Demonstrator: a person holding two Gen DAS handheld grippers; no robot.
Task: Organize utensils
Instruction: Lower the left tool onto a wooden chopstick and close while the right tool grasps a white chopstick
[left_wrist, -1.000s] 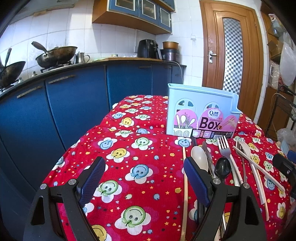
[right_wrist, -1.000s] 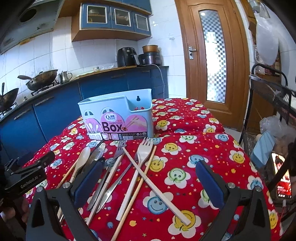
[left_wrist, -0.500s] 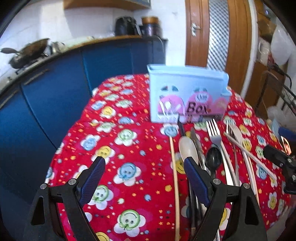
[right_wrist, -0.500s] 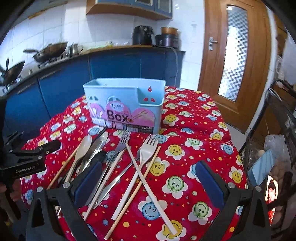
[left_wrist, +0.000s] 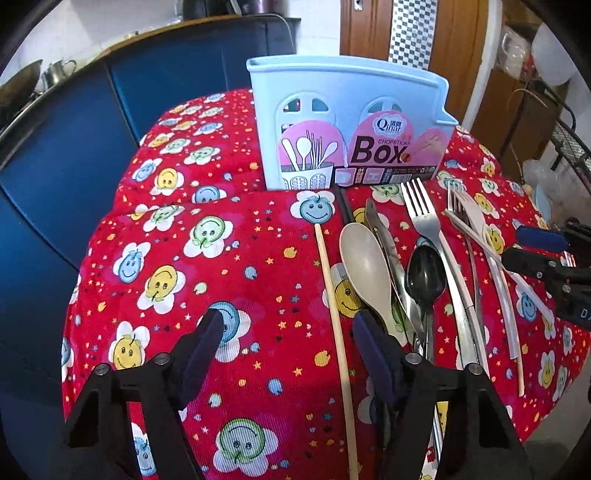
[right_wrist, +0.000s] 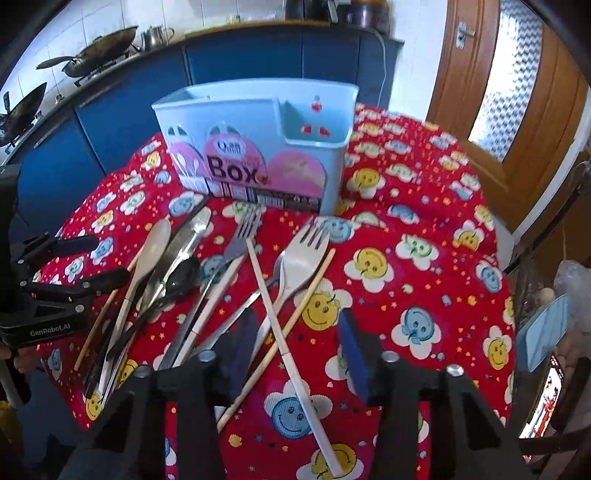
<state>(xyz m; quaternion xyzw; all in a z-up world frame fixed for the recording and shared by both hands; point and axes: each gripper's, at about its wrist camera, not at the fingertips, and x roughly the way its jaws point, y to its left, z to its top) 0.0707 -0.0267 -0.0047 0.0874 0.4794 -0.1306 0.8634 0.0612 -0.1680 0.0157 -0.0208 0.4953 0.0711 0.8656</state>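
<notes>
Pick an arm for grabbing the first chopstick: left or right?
Right, probably. The right claw is open directly over the crossed white chopstick and wooden chopstick; the left claw straddles mostly bare tablecloth.

The wooden chopstick (left_wrist: 334, 317) runs off the bottom edge. The utensil handles (left_wrist: 432, 343) vanish behind the left claw (left_wrist: 286, 345). The box (right_wrist: 258, 147) label's small print is unreadable.

I see a ribbed red cloth tablecloth (left_wrist: 258, 280), matt and printed with smiley flowers. The pale blue chopsticks box (left_wrist: 347, 122) looks like smooth plastic with a glossy paper label. The steel fork (left_wrist: 424, 221) is shiny metal; the black spoon (left_wrist: 424, 275) is glossy. The beige spoon (left_wrist: 364, 266) looks matt. The single chopstick (left_wrist: 332, 302) looks like plain wood. My gripper pads (right_wrist: 354, 347) look matt blue.
</notes>
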